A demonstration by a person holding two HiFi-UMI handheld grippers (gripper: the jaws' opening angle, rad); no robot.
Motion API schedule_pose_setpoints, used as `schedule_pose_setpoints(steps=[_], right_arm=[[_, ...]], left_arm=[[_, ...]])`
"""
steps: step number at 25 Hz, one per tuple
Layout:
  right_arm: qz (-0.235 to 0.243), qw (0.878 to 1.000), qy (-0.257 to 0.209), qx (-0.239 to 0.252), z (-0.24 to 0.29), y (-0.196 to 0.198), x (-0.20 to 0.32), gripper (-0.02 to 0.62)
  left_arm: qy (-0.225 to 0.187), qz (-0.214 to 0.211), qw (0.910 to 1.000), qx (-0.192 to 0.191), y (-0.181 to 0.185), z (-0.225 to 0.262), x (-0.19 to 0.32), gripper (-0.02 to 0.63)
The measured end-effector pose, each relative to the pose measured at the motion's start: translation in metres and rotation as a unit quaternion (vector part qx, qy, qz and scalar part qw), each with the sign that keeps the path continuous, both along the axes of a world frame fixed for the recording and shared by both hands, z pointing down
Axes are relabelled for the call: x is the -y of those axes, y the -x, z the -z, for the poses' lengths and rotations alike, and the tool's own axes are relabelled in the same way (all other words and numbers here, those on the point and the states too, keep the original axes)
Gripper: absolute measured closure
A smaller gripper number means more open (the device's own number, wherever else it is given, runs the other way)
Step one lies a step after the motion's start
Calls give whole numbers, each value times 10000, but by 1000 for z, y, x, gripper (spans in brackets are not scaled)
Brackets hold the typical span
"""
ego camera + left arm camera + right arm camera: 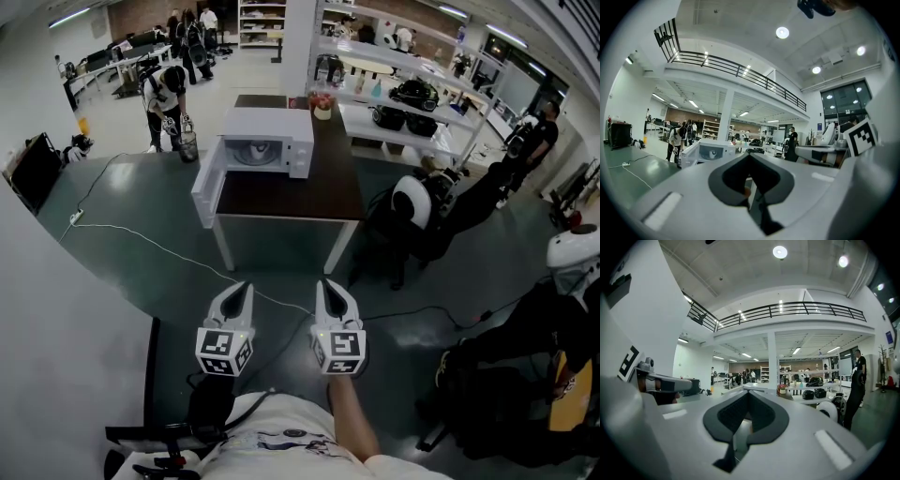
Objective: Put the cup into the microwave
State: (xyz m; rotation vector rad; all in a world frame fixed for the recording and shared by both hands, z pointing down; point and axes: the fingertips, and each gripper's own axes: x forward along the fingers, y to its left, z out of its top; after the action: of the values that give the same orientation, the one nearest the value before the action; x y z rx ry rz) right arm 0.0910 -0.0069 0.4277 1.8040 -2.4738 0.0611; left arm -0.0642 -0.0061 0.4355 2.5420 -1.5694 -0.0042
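A white microwave [267, 141] stands on a dark-topped table [291, 192] ahead of me, its door [206, 187] swung open to the left. A small pale cup [322, 110] with something red at its top sits at the table's far right corner, behind the microwave. The cup [783, 389] is tiny in the right gripper view. My left gripper [246, 287] and right gripper [323, 285] hover side by side over the floor, well short of the table. Both are shut with nothing between the jaws. The left gripper view shows the microwave [710, 151] far beyond its closed tips [750, 155].
A white cable [141, 239] crosses the floor in front of the table. A black-and-white machine [412, 202] stands close to the table's right side. White shelves [412, 103] with black gear run behind it. Several people [169, 94] stand farther back.
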Motion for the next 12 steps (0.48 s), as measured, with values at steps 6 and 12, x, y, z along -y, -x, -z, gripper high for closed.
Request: schedule_pose_setpoints(steps=[6,12], right_arm=[[-2,10000,1,0,-2,1,-1,597],[4,10000,26,1,-3,2,0,597]], left_arm=[[-17,-2,10000,-4,1,-1,-1,607],[1,6,10000,-12,2,-2,0,607]])
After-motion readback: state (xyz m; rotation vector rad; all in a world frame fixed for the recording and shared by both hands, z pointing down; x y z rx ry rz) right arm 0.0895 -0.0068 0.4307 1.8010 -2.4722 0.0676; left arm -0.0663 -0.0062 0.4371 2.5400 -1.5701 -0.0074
